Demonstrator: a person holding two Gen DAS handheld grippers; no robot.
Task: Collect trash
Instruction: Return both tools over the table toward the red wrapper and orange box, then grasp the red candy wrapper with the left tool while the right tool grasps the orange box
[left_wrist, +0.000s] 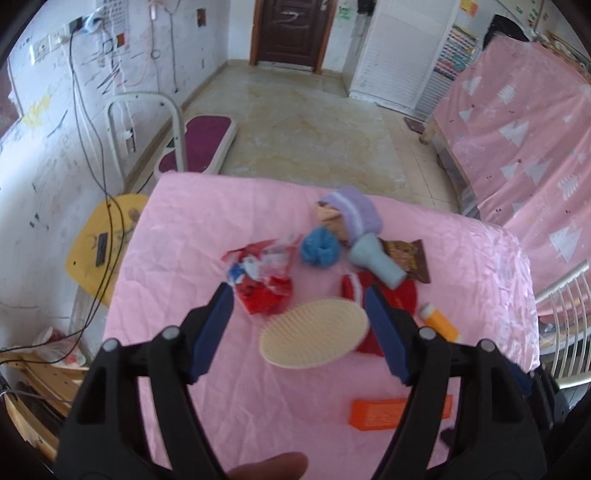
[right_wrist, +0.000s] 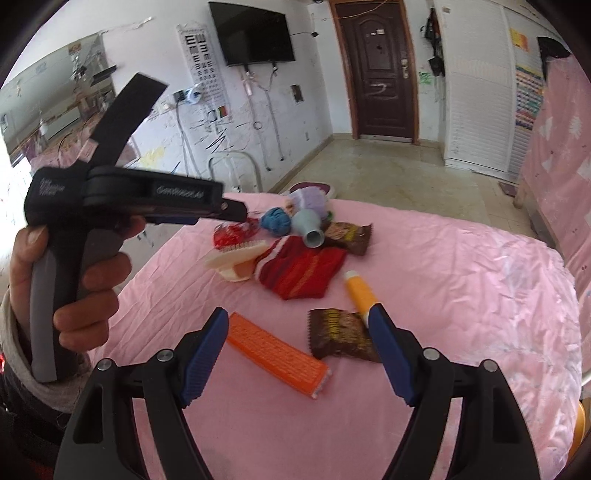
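A brown snack wrapper lies on the pink-covered desk, between an orange brush and an orange tube — the right claw spread above it, empty; the left claw likewise spread over a cream brush.

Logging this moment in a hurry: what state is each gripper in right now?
Left gripper: open, holding nothing, above the cream oval ridged brush.
Right gripper: open, holding nothing, above the brown crinkled snack wrapper.
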